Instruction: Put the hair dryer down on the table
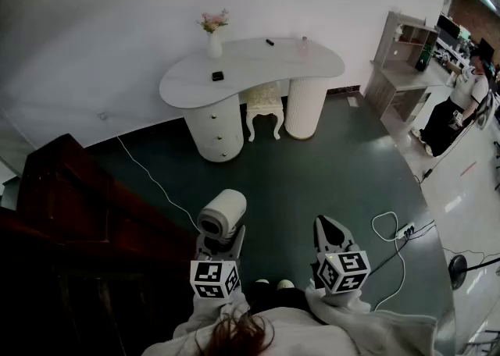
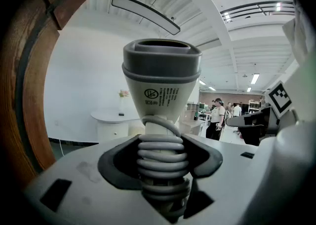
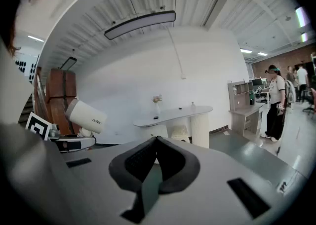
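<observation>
A white hair dryer with a grey nozzle stands upright in my left gripper, low in the head view above the dark floor. In the left gripper view the jaws are shut on the dryer's handle, which is wrapped in its grey cord, and the nozzle points up. My right gripper hangs beside it to the right, shut and with nothing between its pads. It sees the hair dryer at its left. The curved white table stands well ahead by the wall.
On the table are a vase of flowers and small dark items. A white stool is tucked under it. Dark wooden furniture is at my left. A cable and power strip lie on the floor at the right. A person stands far right.
</observation>
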A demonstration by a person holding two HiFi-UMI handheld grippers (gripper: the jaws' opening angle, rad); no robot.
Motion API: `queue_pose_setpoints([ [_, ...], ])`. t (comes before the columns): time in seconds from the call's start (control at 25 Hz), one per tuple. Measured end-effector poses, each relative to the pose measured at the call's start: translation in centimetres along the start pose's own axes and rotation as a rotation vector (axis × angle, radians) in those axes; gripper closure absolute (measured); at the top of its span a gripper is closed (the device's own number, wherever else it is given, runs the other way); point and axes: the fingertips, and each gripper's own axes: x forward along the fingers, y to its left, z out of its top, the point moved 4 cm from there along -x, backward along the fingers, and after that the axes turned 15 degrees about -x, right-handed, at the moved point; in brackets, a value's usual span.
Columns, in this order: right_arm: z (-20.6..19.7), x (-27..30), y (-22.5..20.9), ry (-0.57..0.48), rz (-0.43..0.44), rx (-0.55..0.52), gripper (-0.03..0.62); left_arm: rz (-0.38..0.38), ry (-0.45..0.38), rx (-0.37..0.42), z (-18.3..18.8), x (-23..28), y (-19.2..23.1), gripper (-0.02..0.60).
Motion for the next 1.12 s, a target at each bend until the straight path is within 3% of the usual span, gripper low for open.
queue_pose_setpoints([
  [0.6,-1.7,-0.8,1.6,-0.009,-0.087,0.022,0.545,-0.094,0.018,0.035,-0.6,-0.3,1.0,0.341],
  [1.12,-2.3,1.9,1.1,0.025,-0.091,0.027,0.545,-0.078,0.024,-0.002,-0.3,1.6,2.9,0.341],
])
